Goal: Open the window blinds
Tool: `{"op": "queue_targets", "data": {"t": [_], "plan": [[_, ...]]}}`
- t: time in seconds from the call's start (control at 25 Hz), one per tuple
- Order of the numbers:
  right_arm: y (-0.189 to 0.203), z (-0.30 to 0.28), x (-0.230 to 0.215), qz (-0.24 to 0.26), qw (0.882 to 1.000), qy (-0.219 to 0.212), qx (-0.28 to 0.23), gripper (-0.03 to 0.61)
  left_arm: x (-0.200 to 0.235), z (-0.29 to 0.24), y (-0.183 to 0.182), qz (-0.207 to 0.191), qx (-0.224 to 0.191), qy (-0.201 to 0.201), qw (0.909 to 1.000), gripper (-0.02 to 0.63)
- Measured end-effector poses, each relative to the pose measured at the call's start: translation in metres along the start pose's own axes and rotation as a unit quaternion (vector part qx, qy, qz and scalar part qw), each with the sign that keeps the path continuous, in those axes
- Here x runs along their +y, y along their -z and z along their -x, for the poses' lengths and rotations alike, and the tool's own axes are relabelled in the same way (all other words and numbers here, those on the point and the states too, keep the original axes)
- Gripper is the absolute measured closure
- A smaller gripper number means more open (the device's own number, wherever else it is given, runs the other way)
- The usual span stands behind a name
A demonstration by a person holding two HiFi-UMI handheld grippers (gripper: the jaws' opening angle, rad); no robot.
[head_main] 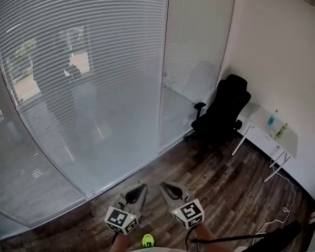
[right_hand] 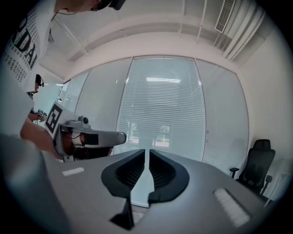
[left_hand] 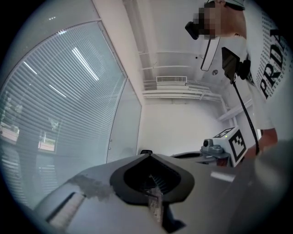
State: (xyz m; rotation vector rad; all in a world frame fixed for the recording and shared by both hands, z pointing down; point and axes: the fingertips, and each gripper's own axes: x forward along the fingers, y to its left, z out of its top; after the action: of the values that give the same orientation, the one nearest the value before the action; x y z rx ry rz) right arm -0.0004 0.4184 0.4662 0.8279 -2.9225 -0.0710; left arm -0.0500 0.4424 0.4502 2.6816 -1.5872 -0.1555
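White slatted blinds (head_main: 86, 82) hang with slats closed behind a curved glass wall, and daylight shows faintly through them. They fill the left gripper view's left side (left_hand: 59, 105) and the middle of the right gripper view (right_hand: 160, 109). Both grippers are held side by side at waist height, pointing level toward the glass and well short of it. My left gripper (head_main: 142, 187) (left_hand: 149, 156) has its jaws together and empty. My right gripper (head_main: 163, 185) (right_hand: 147, 151) shows only a thin slit between its jaws, with nothing in it.
A narrower blind panel (head_main: 195, 56) stands right of a white frame post bearing two small fittings (head_main: 163, 80). A black office chair (head_main: 224, 113) sits in the corner. A white table (head_main: 263, 123) with two bottles (head_main: 277, 124) stands by the wall. Dark wood floor (head_main: 233, 179) runs below.
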Motion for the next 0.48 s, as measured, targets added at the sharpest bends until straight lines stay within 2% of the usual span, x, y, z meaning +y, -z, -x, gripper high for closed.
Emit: {"op": "queue_targets", "data": {"t": [0.16, 0.48], "plan": [[-0.007, -0.033, -0.014, 0.009, 1.0, 0.007, -0.006, 0.54, 0.03, -0.019, -0.002, 0.0, -0.005, 0.006, 1.0, 0.621], [-0.009, -0.074, -0.019, 0.016, 1.0, -0.003, -0.011, 0.529, 0.055, -0.044, 0.001, 0.0, -0.008, 0.012, 0.9999, 0.621]]}}
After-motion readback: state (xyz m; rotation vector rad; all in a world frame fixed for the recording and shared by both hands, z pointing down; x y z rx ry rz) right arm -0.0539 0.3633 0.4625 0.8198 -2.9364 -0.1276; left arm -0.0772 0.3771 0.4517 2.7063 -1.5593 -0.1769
